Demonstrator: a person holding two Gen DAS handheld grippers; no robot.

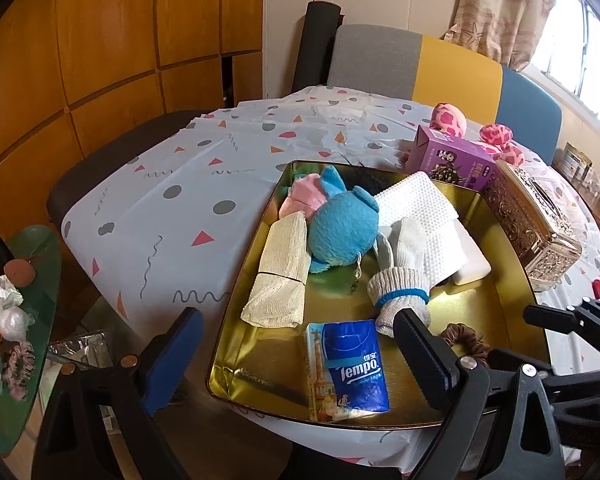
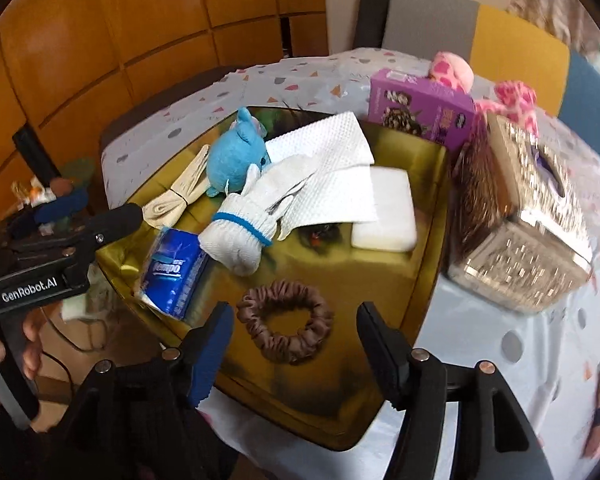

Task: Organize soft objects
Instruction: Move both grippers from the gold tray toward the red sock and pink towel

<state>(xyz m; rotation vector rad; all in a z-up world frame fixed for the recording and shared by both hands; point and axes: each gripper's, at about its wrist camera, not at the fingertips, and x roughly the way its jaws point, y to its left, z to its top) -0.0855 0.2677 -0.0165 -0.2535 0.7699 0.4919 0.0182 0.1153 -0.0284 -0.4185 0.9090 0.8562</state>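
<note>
A: Since the brown scrunchie (image 2: 285,327) lies flat on the floor of the gold tray (image 2: 380,400), right gripper (image 2: 296,344) above it with jaws apart and nothing between the pads, I'd log this as a release, item delivered.

B: Agreed. Left gripper (image 1: 300,344)?

A: Wide, empty, parked over the tray's near edge beside the Tempo tissue pack (image 1: 350,368). Looks like it's waiting its turn, just a guess.

B: What's in the tray already?

A: Blue plush (image 1: 340,228), with a pink plush (image 1: 306,196) tucked behind it, knit glove with blue cuff (image 1: 400,276), folded beige cloth (image 1: 280,272), white towel (image 1: 416,208) draped over a white pad (image 2: 384,212). Soft stuff grouped in the far half, so the scrunchie went to the open near corner, likely because that's the bare spot.

B: Anything soft outside?

A: Pink spotted plush (image 1: 450,118) behind the purple box (image 1: 448,158), on the tablecloth (image 1: 160,200). Probably next. Ornate tissue box (image 1: 536,220) is hard and sits just beside the tray's right wall; leave it.

B: Risk?

A: Purple box blocks the reach to that plush.
</note>
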